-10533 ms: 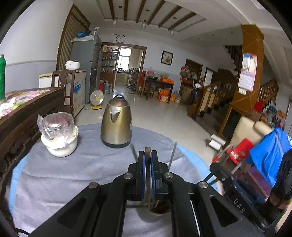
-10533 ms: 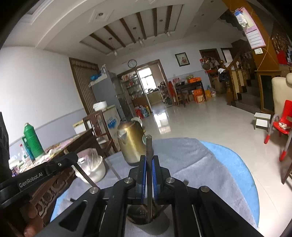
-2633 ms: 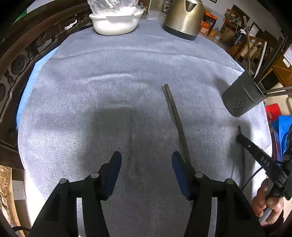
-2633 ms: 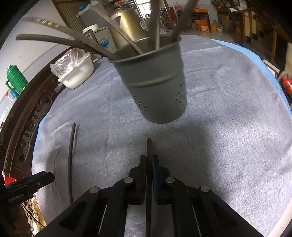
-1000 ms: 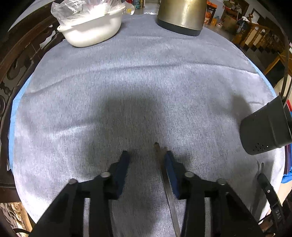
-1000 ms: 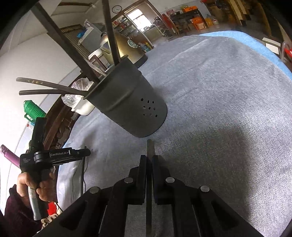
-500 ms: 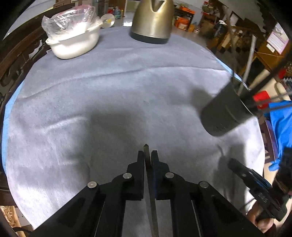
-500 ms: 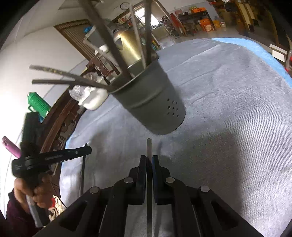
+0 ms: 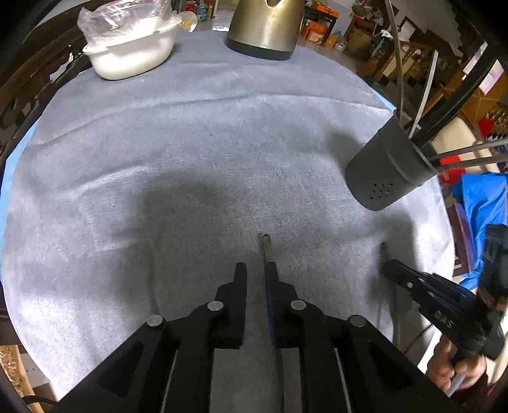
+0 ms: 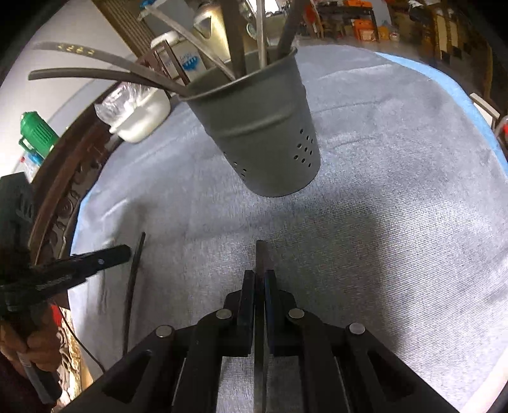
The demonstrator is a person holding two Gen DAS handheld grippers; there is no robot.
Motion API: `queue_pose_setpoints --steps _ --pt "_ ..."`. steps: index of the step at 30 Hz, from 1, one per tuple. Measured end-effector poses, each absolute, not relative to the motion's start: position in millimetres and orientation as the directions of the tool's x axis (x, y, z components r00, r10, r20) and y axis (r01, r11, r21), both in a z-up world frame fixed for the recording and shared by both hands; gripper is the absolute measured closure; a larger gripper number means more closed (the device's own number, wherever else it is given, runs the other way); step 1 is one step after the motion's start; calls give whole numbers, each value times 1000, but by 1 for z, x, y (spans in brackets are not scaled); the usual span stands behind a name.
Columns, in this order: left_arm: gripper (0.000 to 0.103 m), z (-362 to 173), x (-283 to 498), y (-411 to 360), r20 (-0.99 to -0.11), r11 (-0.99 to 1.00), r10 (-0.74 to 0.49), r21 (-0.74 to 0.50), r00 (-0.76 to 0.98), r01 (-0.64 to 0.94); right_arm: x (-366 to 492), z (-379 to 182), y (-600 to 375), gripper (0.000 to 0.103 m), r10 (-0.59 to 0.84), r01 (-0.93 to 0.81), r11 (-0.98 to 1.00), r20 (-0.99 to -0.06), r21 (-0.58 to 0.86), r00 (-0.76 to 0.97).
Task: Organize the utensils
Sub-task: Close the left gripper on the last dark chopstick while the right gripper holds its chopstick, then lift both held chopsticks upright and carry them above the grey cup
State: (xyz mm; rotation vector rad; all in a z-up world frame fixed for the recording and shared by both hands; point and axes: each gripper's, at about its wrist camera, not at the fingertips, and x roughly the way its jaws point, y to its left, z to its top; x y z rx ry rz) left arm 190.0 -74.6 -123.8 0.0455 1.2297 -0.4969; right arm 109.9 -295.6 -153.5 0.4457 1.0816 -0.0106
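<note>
A dark grey perforated holder (image 9: pixel 385 168) (image 10: pixel 263 133) stands on the grey cloth with several utensils in it. My left gripper (image 9: pixel 255 270) points down at the cloth and its jaws are opening. A thin dark utensil (image 9: pixel 264 246) runs between them, lying against the right pad with a gap to the left pad. From the right wrist view, this utensil (image 10: pixel 135 279) shows beside the left gripper (image 10: pixel 122 251). My right gripper (image 10: pixel 261 273) is shut on a flat metal utensil (image 10: pixel 261 254) just in front of the holder, also seen at the right (image 9: pixel 389 263).
A white bowl (image 9: pixel 130 47) under plastic wrap and a gold kettle (image 9: pixel 263 25) stand at the far side. Carved dark wooden furniture (image 10: pixel 63 197) and a green flask (image 10: pixel 35 133) flank the left. The blue table rim (image 10: pixel 470 101) curves at the right.
The left jaws closed on the thin utensil, then parted again, leaving a gap. The holder now sits nearer the centre of the right wrist view.
</note>
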Motion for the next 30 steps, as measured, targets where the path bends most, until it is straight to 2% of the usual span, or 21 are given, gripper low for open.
queue_pose_setpoints --steps 1,3,8,20,21,27,30 --pt "81 -121 187 -72 -908 892 -341 -232 241 388 112 -154 -297 95 212 223 911 -858 347 467" --pt "74 -117 180 -69 -909 891 -341 -232 238 391 115 -154 -298 95 220 225 910 -865 349 451" --pt "73 -123 167 -79 -928 875 -329 -231 174 425 122 -152 -298 94 209 227 919 -888 321 410" --pt "74 -143 184 -93 -950 891 -298 -243 91 385 140 -152 -291 94 163 199 952 -935 233 314" --pt "74 -144 186 -93 -949 891 -304 -250 88 378 143 -152 -289 94 157 193 955 -937 225 312" --pt "95 -146 190 -89 -947 895 -307 -255 91 365 149 -151 -278 96 112 114 981 -941 155 319" --pt "96 -142 186 -83 -940 897 -324 -269 108 350 147 -149 -279 96 124 101 981 -935 166 332"
